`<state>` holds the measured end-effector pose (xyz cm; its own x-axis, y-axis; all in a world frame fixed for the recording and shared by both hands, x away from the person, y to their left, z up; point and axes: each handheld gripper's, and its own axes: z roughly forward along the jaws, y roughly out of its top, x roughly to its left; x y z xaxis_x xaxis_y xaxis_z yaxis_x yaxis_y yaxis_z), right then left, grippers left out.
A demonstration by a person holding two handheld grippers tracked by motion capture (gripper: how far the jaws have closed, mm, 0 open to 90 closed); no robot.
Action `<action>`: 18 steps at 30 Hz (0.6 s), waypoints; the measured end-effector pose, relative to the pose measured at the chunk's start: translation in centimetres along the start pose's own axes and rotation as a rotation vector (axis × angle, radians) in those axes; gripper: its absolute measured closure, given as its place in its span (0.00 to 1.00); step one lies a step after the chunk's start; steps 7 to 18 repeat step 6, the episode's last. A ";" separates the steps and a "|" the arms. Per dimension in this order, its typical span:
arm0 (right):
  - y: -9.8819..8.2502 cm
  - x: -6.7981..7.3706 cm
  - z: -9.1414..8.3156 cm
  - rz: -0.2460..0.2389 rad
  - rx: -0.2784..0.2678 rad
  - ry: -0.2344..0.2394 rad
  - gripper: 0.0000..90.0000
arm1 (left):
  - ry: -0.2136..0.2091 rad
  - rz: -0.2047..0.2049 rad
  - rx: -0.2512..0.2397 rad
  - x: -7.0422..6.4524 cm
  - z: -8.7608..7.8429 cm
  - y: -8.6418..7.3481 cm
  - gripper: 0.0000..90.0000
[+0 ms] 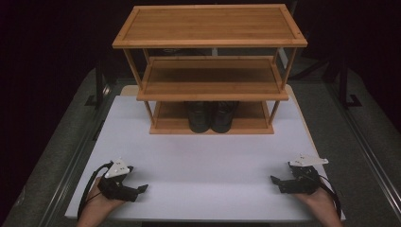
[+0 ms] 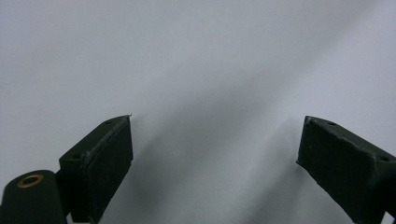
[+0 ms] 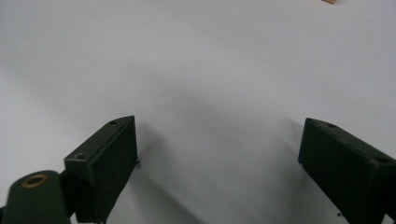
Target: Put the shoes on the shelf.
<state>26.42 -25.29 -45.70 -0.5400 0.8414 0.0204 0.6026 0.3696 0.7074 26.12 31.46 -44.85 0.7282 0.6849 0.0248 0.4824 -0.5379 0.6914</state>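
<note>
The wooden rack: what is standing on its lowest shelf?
On the wooden rack, a pair of black shoes stands, toes forward. The middle shelf covers their backs.

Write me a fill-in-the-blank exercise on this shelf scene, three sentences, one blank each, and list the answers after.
1. The pair of black shoes stands on the ______ shelf of the wooden rack.
2. The jaws of the left gripper stand ______, with nothing between them.
3. The right gripper sits over the ______ table, apart from the rack.

Missing words: bottom; open; white
</note>
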 end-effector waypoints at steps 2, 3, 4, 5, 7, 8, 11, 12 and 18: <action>0.0 0.0 0.0 0.002 0.000 -0.002 0.12 | -0.012 -0.010 -0.015 0.2 0.0 -0.1 0.08; 0.0 0.0 0.0 0.002 -0.001 -0.003 0.12 | -0.012 -0.011 -0.015 0.2 0.0 -0.2 0.08; -0.1 0.1 0.0 0.001 -0.001 -0.005 0.12 | -0.008 -0.002 -0.011 0.1 0.0 -0.1 0.08; -0.1 0.0 0.0 0.000 -0.002 -0.006 0.12 | -0.006 -0.001 -0.013 0.1 0.1 -0.2 0.08; -0.1 0.0 0.0 0.001 -0.003 -0.005 0.12 | -0.009 -0.002 -0.012 0.1 0.0 -0.2 0.08; -0.1 0.0 0.0 0.001 -0.003 -0.005 0.12 | -0.009 -0.002 -0.012 0.1 0.0 -0.2 0.08; -0.1 0.0 0.0 0.001 -0.003 -0.005 0.12 | -0.009 -0.002 -0.012 0.1 0.0 -0.2 0.08; -0.1 0.0 0.0 0.001 -0.003 -0.005 0.12 | -0.009 -0.002 -0.012 0.1 0.0 -0.2 0.08; -0.1 0.0 0.0 0.001 -0.003 -0.005 0.12 | -0.009 -0.002 -0.012 0.1 0.0 -0.2 0.08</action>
